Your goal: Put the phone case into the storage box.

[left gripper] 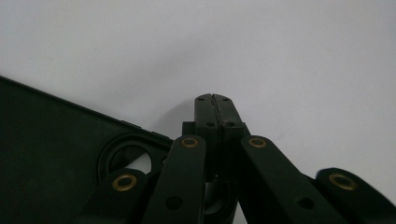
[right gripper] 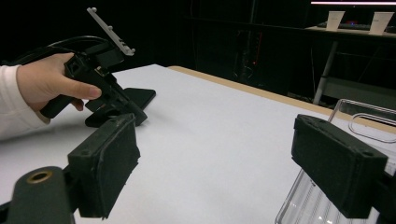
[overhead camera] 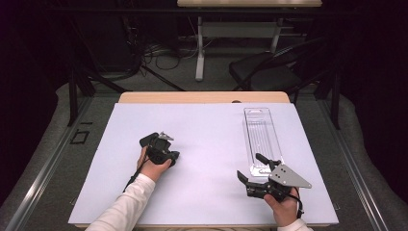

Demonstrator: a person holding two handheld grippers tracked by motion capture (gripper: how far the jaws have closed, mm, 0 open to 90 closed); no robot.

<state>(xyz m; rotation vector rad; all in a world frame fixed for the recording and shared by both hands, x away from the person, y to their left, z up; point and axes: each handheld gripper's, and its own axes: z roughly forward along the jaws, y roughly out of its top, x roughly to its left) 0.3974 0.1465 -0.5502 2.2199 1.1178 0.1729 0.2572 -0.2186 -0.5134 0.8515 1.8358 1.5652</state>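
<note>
We seem to be in a lab or recording room, dark all round. At the top of the high view we see a tangle of cables (overhead camera: 159, 57) on grey carpet, a folding chair (overhead camera: 264, 72) and a desk frame (overhead camera: 199, 48). Our table (overhead camera: 202, 144) carries a plain white sheet.

The high view looks forward and down over the white-covered wooden table (overhead camera: 202, 144). The left gripper view sits close above that white surface, facing down along its own jaws. The right gripper view looks low across the table, sharing the clear plastic tray (right gripper: 322, 186) (overhead camera: 262, 134) with the high view.
</note>
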